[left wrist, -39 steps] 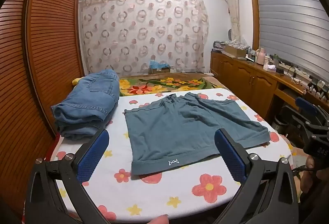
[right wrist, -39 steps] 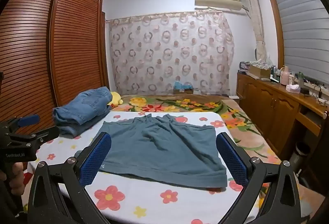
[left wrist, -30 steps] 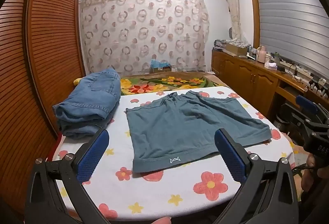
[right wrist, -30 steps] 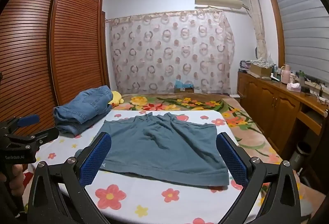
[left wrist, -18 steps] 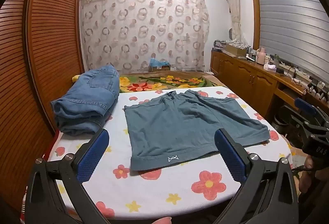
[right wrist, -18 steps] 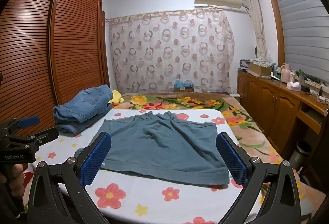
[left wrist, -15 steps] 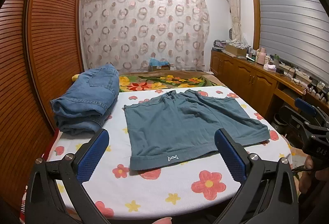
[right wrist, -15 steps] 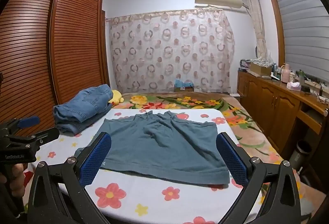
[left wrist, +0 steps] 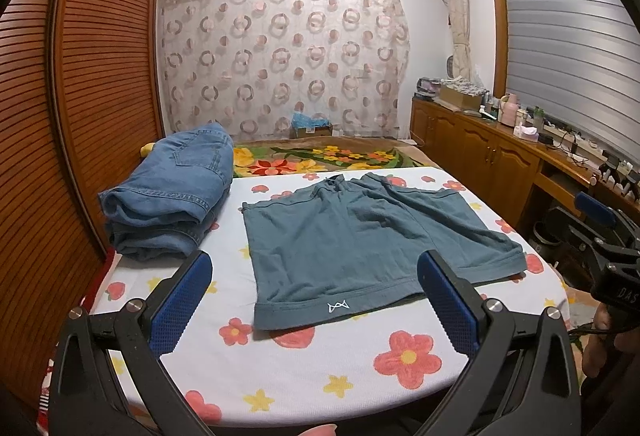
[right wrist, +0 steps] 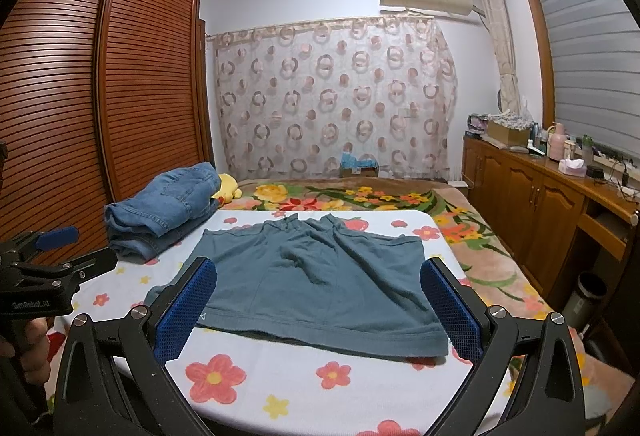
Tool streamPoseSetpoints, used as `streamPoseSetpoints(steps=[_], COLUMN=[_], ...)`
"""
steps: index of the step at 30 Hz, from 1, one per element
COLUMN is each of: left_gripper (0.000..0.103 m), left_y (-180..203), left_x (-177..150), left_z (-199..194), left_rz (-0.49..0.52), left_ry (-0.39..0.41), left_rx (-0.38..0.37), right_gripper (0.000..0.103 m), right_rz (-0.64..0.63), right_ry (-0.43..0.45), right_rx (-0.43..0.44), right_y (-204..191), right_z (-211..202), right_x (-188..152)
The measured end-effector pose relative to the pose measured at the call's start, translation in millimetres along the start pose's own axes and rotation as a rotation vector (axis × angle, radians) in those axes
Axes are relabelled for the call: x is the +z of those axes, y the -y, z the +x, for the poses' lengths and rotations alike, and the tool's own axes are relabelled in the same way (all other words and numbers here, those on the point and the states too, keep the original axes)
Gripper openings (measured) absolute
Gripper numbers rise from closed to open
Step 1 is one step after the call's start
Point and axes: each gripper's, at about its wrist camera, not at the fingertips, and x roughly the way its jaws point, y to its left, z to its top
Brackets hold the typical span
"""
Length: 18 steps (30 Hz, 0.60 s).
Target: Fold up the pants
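Note:
A pair of teal shorts (left wrist: pixel 360 240) lies flat and spread out on the floral white cloth (left wrist: pixel 320 360) of the table, with a small white logo near its front hem. It also shows in the right wrist view (right wrist: pixel 316 284). My left gripper (left wrist: pixel 314 284) is open and empty, held above the table's front edge, in front of the shorts' left part. My right gripper (right wrist: pixel 318 292) is open and empty, held in front of the shorts' right part. Neither touches the fabric.
A stack of folded blue jeans (left wrist: pixel 172 192) lies at the table's back left, beside a slatted wooden wardrobe (left wrist: pixel 60 116). A wooden cabinet (left wrist: pixel 480 164) with clutter runs along the right wall. A floral blanket (left wrist: pixel 320 158) lies behind the table.
Both grippers have drifted only slightly; the view shifts a little. The shorts and jeans have not moved and both grippers stay open.

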Motion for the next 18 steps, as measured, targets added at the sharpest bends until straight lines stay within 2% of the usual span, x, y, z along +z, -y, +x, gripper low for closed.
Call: streamPoseSetpoints(steps=[18], left_gripper=[0.103], left_y=[2.0], left_x=[-1.3], left_z=[1.1], left_rz=[-0.004], left_ry=[0.0], left_rx=[-0.009], right_gripper=[0.102], right_rz=[0.001], right_ry=[-0.004], right_rx=[0.003], right_y=[0.2], right_z=[0.2], right_x=[-0.4])
